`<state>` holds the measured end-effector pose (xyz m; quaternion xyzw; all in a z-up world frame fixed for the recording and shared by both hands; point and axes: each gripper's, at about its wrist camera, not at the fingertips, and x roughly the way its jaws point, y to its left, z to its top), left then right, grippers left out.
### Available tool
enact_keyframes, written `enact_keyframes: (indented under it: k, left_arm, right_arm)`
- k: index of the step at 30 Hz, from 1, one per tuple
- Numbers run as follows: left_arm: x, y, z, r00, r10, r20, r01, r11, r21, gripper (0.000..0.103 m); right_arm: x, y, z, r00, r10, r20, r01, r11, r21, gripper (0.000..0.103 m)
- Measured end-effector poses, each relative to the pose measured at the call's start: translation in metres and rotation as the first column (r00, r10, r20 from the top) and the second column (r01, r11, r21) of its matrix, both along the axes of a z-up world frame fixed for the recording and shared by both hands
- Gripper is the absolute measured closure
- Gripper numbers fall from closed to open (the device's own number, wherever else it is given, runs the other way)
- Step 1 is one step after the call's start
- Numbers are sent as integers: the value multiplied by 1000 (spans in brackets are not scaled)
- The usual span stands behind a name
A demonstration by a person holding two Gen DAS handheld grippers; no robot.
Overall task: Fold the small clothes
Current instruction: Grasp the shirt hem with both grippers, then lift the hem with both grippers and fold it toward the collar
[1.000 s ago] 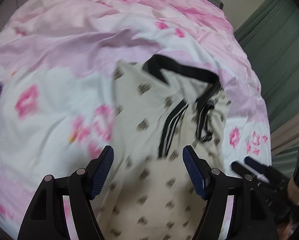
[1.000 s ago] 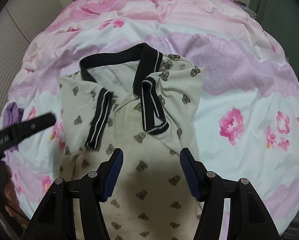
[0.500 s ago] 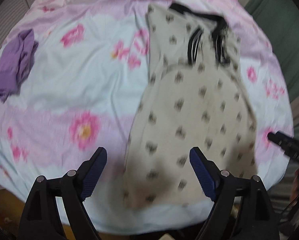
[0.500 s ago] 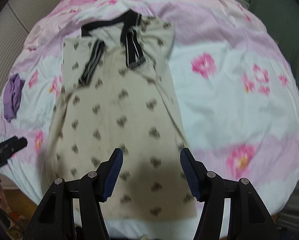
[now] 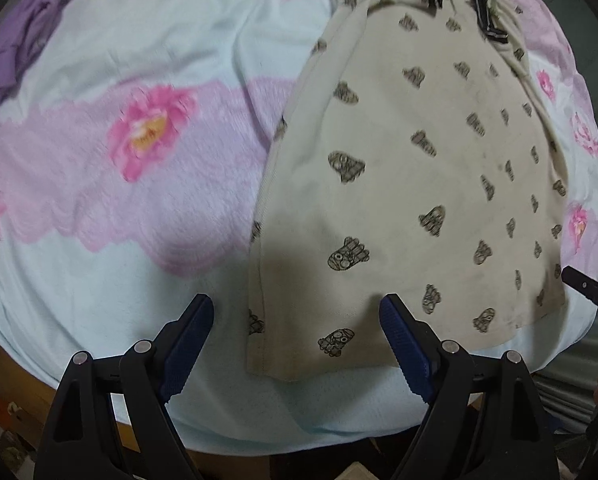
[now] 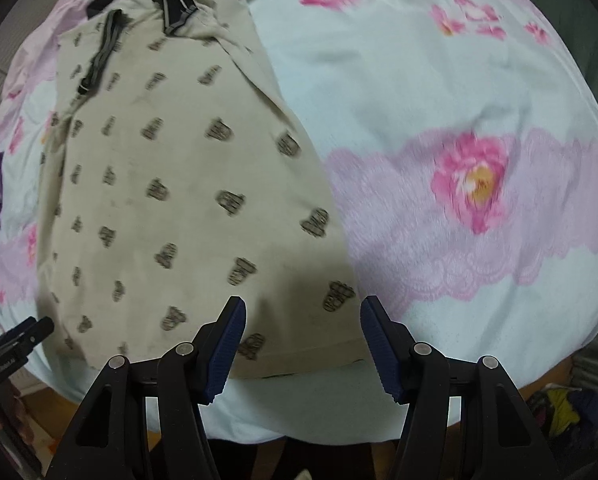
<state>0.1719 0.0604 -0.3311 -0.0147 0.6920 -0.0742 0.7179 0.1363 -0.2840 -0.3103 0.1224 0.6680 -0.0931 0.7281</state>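
Observation:
A beige polo shirt [image 5: 411,184] with dark printed figures and a black striped collar lies flat on the bed, sleeves folded in, hem toward me. It also shows in the right wrist view [image 6: 179,200]. My left gripper [image 5: 297,332] is open and empty, hovering over the hem's left corner. My right gripper [image 6: 303,332] is open and empty, over the hem's right corner. Each gripper's tip shows at the edge of the other's view, the right one [image 5: 591,292] and the left one [image 6: 19,336].
The bed has a pale blue and pink flowered cover [image 5: 139,140]. A purple garment [image 5: 15,48] lies crumpled at the far left. The bed's front edge runs just below the hem, with floor and clutter [image 6: 559,404] beyond it.
Both grippers have drawn back from the collar area to the hem at the bed's front edge. They stayed open. The shirt has not visibly moved.

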Motion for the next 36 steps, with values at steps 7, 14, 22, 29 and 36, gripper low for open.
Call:
enact_keyframes:
  k: [7, 14, 22, 29, 36]
  left_arm:
    - [-14, -4, -16, 999, 40, -13, -40, 999, 23, 23]
    - [-29, -8, -19, 999, 52, -3, -52, 997, 66, 68]
    - [-39, 9, 25, 993, 116, -8, -117, 991, -64, 89]
    - [-16, 3, 117, 981, 151, 121, -129, 976, -178, 90]
    - [64, 0, 190, 933, 235, 272, -163, 951, -263, 90]
  right_arm:
    - [-13, -8, -31, 999, -4, -50, 3, 1000, -10, 42]
    - [-29, -16, -51, 998, -19, -56, 21, 999, 46, 44]
    - [-29, 5, -25, 995, 94, -39, -88, 987, 135, 88]
    - [-15, -3, 60, 990, 58, 129, -80, 983, 167, 89]
    - [39, -26, 150, 943, -36, 331, -19, 987, 161, 89]
